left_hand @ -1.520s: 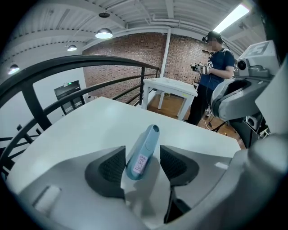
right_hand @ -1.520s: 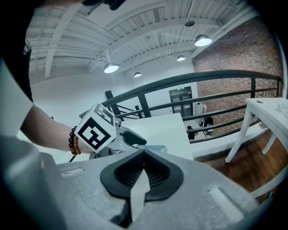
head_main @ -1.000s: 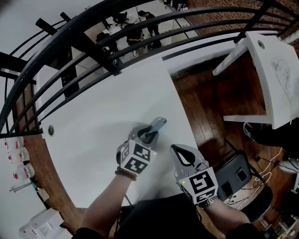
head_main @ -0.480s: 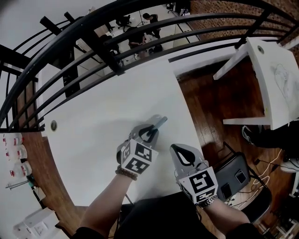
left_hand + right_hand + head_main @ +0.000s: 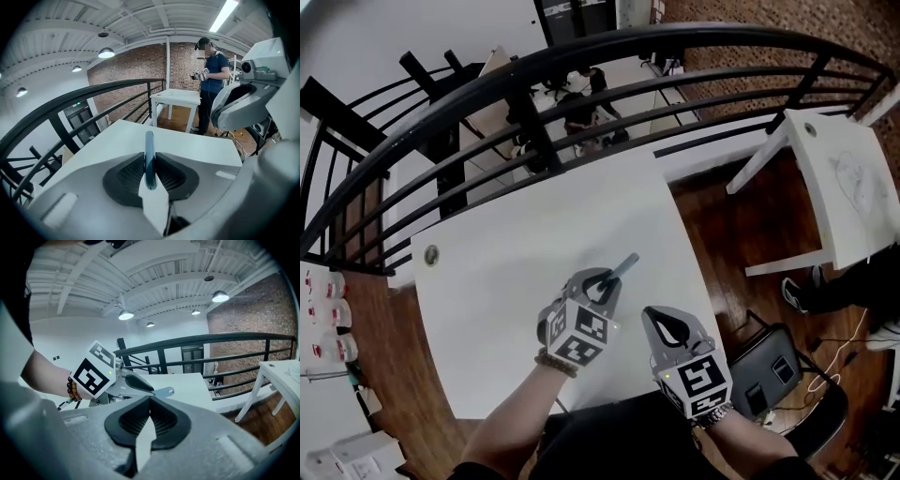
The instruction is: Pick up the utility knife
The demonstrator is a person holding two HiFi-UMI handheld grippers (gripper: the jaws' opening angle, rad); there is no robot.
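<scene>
The left gripper (image 5: 605,281) has its jaws closed on the utility knife (image 5: 623,267). In the left gripper view the knife (image 5: 149,159) stands edge-on, pinched between the dark ribbed pads, its far end sticking out past the jaw tips. It is held over the white table (image 5: 506,272), near the table's right edge. The right gripper (image 5: 661,317) hangs just beside it, nearer the person, with its jaws together and nothing between them

Left gripper (image 5: 600,285) angled down, jaws clamped on utility knife (image 5: 625,265), right gripper (image 5: 662,318) alongside, jaws together
</scene>
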